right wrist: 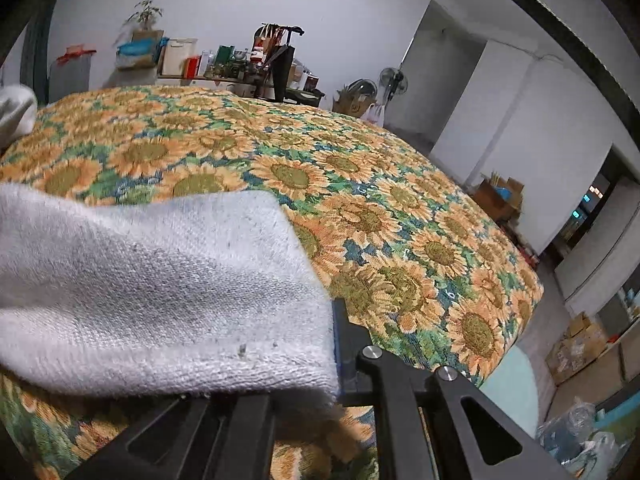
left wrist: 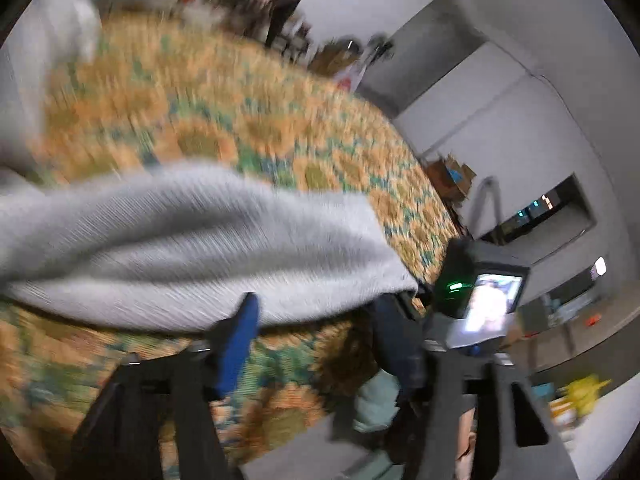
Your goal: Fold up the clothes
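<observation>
Stretching left-right, white garment [right wrist: 160, 288] clamped in right claw [right wrist: 336, 356] (left claw [left wrist: 316, 320] apart).

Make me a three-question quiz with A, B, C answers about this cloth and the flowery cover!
1. Where does the white cloth lie?
A. on the sunflower cover
B. on the floor
C. on a chair

2. What colour are the flowers on the cover?
A. purple
B. orange-yellow
C. black

3. What is the right gripper doing?
A. hanging free, far from the cloth
B. holding a cup
C. meeting the cloth's edge

Answers:
1 A, the cloth rests over the sunflower print in both views.
2 B, the petals are orange-yellow with green-brown middles.
3 C, the cloth's corner sits against its blue-padded fingers; the left gripper is at the cloth edge too, though that view is blurred.
</observation>
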`<act>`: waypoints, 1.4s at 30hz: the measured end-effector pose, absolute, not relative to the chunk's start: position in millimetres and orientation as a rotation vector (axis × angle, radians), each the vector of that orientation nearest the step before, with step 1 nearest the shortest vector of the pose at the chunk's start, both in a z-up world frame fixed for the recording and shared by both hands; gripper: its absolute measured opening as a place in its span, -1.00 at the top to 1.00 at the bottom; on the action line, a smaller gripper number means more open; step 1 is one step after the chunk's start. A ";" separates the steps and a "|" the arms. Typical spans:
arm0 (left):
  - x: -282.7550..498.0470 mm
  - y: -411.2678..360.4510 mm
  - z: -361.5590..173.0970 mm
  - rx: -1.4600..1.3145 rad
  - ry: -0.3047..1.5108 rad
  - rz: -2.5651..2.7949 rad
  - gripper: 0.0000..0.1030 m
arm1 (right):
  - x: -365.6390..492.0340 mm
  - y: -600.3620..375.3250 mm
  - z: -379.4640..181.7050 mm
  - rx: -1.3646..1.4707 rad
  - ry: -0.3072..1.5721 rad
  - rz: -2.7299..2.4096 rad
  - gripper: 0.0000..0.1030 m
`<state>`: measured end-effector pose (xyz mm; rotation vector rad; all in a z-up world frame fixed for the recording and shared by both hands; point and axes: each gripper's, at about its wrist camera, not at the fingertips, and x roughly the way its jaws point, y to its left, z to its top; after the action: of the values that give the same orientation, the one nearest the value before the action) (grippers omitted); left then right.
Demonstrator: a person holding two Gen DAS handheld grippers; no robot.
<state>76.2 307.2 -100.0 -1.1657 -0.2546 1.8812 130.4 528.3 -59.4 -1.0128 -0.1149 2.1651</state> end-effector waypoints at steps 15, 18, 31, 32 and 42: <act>-2.9 94.9 -83.3 -0.971 -0.831 2.146 -0.44 | 128.4 353.4 19.7 -0.910 -0.021 2.764 -0.44; -10.3 58.4 -100.5 -0.984 -0.921 2.177 -0.44 | 117.0 292.1 22.4 -0.974 -0.061 2.980 -0.66; -38.5 102.9 -112.5 -1.015 -0.357 2.578 -0.44 | 67.7 202.7 -0.2 -0.953 -0.461 2.875 0.51; -41.2 111.2 -114.1 -1.020 -0.299 2.622 -0.44 | 66.5 204.6 1.5 -0.920 -0.480 2.850 0.57; -73.7 75.2 -104.4 -0.989 -0.461 2.821 0.67 | 38.0 278.6 7.1 -0.857 -0.496 2.531 0.71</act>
<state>-73.7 75.2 -104.4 -0.9893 -0.4614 2.8206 38.0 278.6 7.1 -0.8572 -0.4958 2.5314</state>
